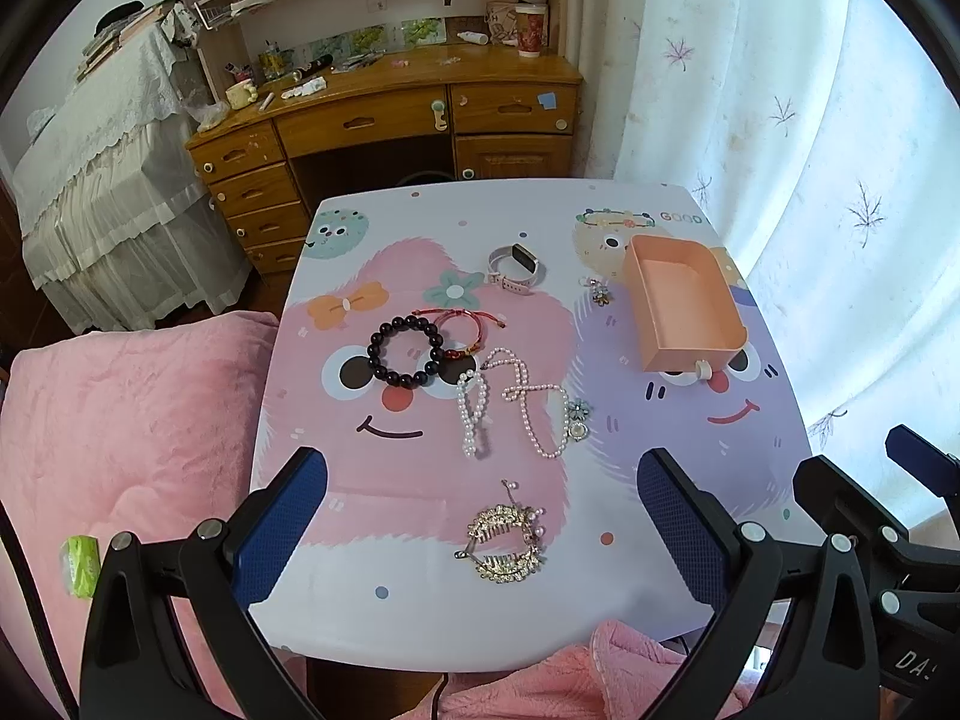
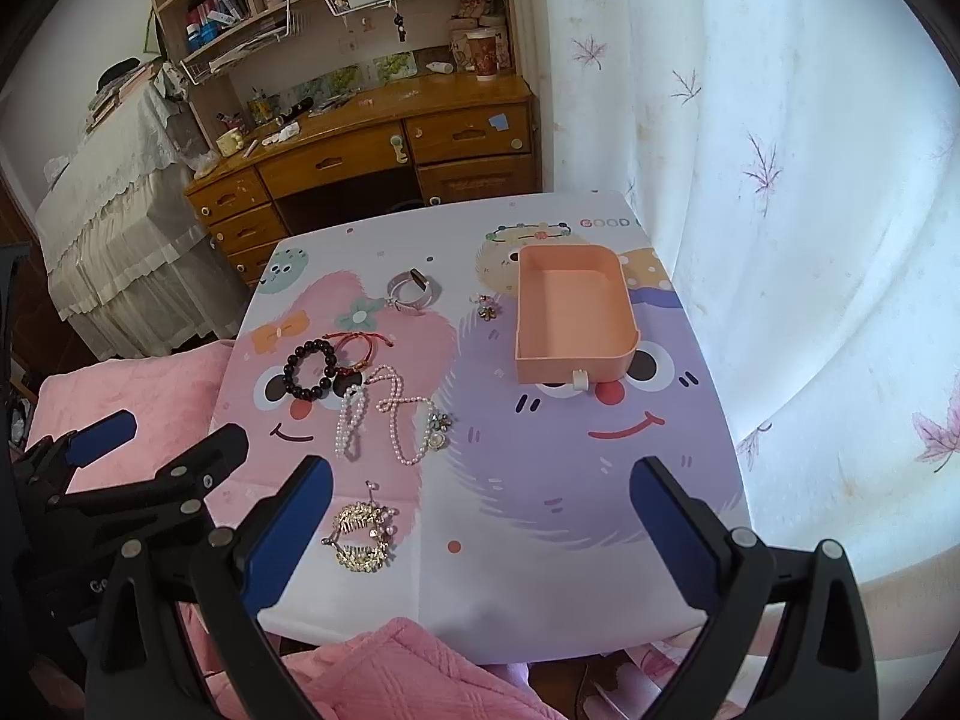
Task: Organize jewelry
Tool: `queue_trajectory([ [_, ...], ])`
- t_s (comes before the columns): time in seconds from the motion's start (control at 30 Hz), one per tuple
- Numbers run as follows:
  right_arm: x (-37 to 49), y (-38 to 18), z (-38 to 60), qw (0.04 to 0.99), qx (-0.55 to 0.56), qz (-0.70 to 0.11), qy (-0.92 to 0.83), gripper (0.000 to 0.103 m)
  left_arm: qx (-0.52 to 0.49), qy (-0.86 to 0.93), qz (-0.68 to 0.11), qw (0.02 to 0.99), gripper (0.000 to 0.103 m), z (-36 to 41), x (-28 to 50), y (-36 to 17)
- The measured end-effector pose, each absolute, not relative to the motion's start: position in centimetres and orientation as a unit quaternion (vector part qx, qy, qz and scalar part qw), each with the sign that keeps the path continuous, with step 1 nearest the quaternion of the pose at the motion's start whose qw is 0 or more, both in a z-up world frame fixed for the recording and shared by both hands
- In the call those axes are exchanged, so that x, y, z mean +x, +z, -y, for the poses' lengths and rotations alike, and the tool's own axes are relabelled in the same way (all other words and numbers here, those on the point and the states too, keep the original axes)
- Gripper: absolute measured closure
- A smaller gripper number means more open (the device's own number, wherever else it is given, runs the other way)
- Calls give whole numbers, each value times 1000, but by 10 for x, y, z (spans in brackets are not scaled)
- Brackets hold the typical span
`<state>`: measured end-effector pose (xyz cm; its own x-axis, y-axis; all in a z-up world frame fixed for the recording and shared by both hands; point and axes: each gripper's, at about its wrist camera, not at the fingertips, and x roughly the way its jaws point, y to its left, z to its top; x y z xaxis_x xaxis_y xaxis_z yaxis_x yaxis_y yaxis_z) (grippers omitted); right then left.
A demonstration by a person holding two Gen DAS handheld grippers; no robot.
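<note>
A: Where do the two grippers sit?

B: Both hang above the near edge of a small table (image 1: 540, 612) with a cartoon-monster cover. The left gripper (image 1: 480, 483) has its blue-padded fingers spread wide apart, holding nothing. The right gripper (image 2: 480, 489) is the same, fingers apart and empty. The two sit side by side.

A: And the jewelry?

B: It lies loose on the pink side of the cover. A gold hair comb (image 1: 507, 543) is nearest, between the left gripper's fingers in its view. Beyond it are a white pearl bracelet (image 1: 471, 414) and a pink pearl necklace (image 1: 540, 408) with a flower pendant, then a dark bead bracelet (image 1: 405, 351) touching a red cord bracelet (image 1: 465, 330). A watch (image 1: 516, 267) sits farther back.

A: Where is the box?

B: An open orange box (image 2: 573, 315) stands on the purple side, to the right, nothing in it. A small brooch (image 2: 487, 307) lies just beside its left wall.
</note>
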<state>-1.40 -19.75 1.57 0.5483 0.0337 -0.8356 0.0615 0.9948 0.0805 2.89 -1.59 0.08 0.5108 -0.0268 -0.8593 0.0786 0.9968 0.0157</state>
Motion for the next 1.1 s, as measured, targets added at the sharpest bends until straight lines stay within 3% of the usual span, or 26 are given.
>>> queue_trajectory([
  [0.43, -19, -45, 193, 848, 45, -526, 44, 3, -3, 13, -550, 835, 1, -7, 14, -64],
  [0.73, -24, -99, 161, 866, -43, -481, 128, 3, 32, -11, -570, 821, 1, -31, 6, -132],
  [1.1, -32, -165, 100, 848, -89, -490, 179, 3, -19, -21, -589, 807, 1, -52, 89, -193],
])
